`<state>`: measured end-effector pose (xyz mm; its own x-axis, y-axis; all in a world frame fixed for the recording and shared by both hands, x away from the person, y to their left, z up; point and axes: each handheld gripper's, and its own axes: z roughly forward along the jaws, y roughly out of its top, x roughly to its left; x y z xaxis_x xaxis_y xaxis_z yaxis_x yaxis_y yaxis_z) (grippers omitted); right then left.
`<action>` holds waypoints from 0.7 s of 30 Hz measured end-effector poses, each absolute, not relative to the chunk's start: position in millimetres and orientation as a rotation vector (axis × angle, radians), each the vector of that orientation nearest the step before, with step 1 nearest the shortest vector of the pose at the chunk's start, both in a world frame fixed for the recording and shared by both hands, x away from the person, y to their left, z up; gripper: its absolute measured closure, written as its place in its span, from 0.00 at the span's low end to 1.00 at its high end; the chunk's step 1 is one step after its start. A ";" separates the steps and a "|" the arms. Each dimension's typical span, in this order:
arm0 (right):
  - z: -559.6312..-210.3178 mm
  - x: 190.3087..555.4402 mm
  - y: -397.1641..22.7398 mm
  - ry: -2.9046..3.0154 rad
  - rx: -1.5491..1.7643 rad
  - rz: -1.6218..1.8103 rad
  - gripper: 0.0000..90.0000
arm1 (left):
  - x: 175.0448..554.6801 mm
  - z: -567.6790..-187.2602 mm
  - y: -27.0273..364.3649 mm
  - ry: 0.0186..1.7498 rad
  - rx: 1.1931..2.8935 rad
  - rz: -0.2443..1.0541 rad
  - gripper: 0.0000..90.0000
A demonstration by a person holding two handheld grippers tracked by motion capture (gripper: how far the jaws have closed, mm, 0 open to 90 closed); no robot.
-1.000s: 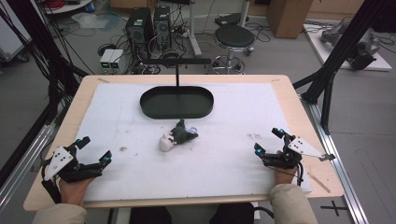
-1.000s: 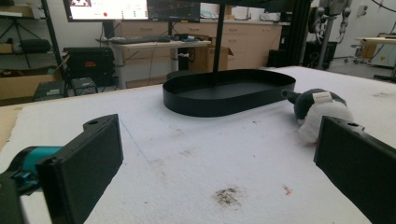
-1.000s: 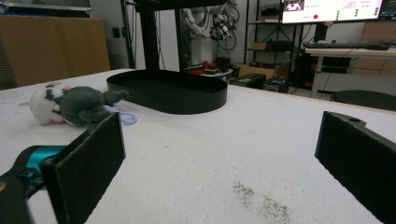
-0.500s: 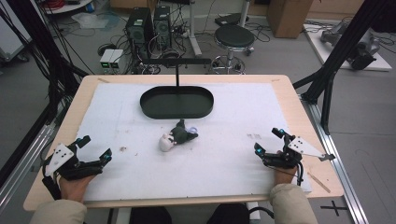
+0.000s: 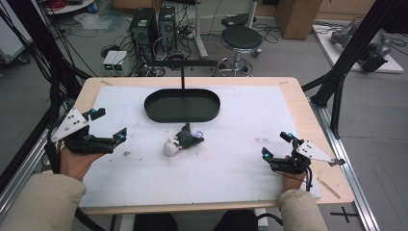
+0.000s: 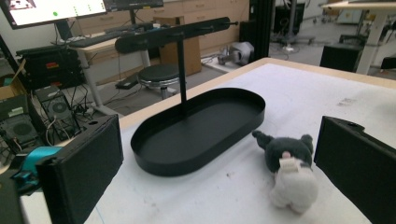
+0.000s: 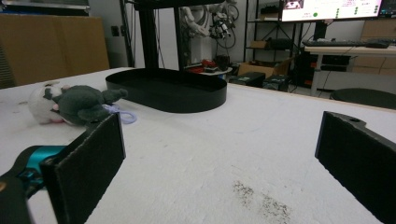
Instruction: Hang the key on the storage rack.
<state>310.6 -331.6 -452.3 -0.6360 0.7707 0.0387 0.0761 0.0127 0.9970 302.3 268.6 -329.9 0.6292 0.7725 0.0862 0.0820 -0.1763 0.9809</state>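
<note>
The small grey-and-white plush toy lies on its side on the white-covered bench, ahead of and inward from the left claw, and just short of the black oval metal tray. The left claw is lifted off the bench with its jaws spread wide and empty; in the left gripper view the toy sits low between the jaws, nearer the right-hand one. The likely step is picking up the toy with this claw. To do it well, shift the claw so the toy is centred between the jaws, come down over the soft body rather than an ear or the small purple loop, and close across its narrow width.

The right claw rests low at the bench's near right, jaws also spread, well apart from the toy. The tray's thin black upright post stands beyond the toy, near the tray's far rim; nothing lies between claw and toy.
</note>
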 end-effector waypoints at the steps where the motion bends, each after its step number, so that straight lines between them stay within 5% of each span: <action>1: -452.3 310.8 -331.7 1.754 0.864 1.673 0.01 | 302.3 -329.9 268.6 0.714 1.654 0.718 0.02; 8: -452.3 310.5 -331.4 1.756 0.871 1.675 0.01 | 327.6 -291.4 243.0 0.695 1.799 0.622 0.02; 21: -452.4 310.5 -331.5 1.757 0.870 1.673 0.01 | 360.9 -284.9 184.7 0.641 2.122 0.441 0.02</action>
